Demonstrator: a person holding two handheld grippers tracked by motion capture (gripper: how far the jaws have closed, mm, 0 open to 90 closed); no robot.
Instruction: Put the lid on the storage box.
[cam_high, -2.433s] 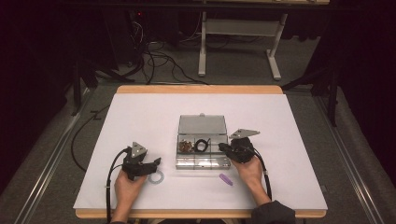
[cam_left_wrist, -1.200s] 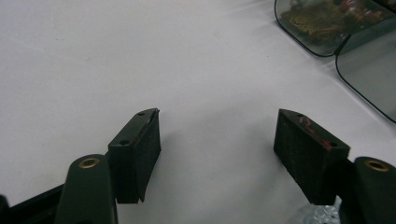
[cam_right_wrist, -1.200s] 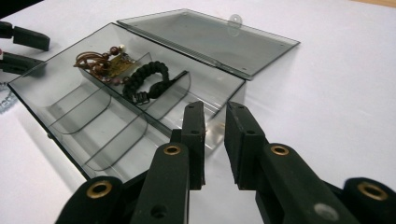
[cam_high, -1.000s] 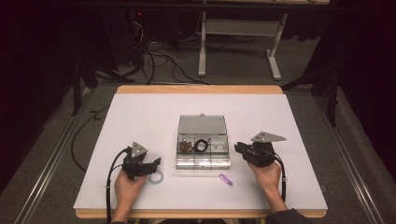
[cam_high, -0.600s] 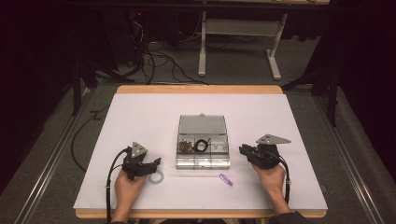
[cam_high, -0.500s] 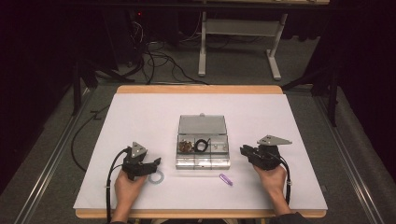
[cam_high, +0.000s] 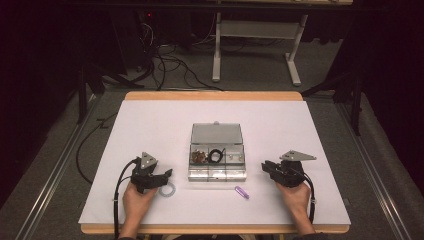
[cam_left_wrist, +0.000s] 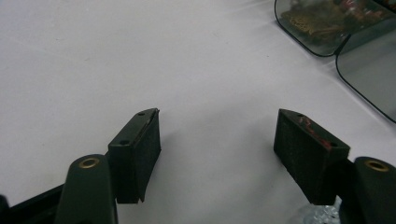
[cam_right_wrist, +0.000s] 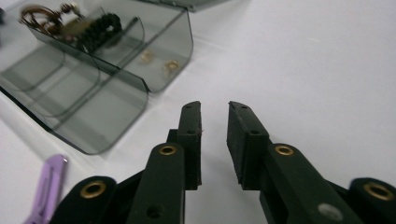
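Smoky plastic organizer box (cam_high: 216, 159) lies on the counter (cam_high: 150, 125); right claw (cam_right_wrist: 215, 123), empty, has just been opening beside it; left claw (cam_left_wrist: 217, 140) gapes, empty.

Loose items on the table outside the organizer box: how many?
2. A purple hair clip lies in front of the box, toward its right corner; a pale ring lies beside the left gripper. Smaller pieces may be hidden.

No readable text, labels or numbers, views perhaps too coarse
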